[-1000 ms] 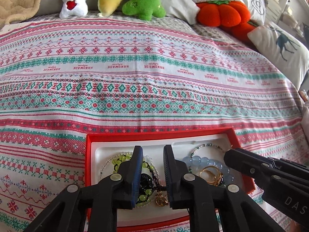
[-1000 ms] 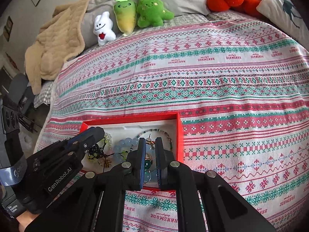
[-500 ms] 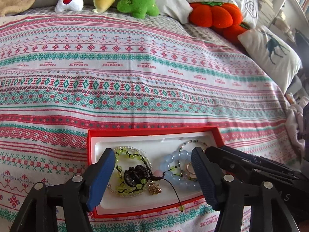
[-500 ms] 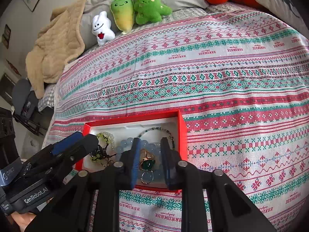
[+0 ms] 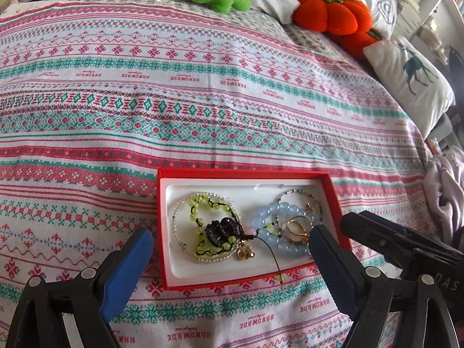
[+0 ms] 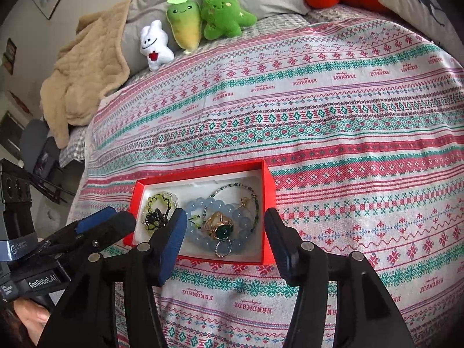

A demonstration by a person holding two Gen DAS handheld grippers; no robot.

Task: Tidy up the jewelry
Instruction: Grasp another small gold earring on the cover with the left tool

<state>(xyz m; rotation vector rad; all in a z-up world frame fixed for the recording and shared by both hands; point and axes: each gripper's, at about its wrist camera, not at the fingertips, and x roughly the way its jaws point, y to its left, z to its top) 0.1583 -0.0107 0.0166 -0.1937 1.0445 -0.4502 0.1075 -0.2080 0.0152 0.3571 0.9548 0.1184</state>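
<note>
Both grippers' jaws are opening with nothing clamped between them. The left gripper (image 5: 230,245) straddles the red box (image 5: 333,194); the right gripper (image 6: 224,226) hovers over its green-stone ring (image 6: 223,230) and blue bead bracelet (image 6: 203,207). The box lies on the bed (image 5: 203,92), plush toys (image 6: 185,26) at twelve o'clock.

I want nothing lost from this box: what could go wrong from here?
1. The black cord of the green bead bracelet trails over the red box rim and could snag on the opening left gripper.
2. The gold rings lie on the blue bead bracelet; lifting either may drag its neighbours out.
</note>
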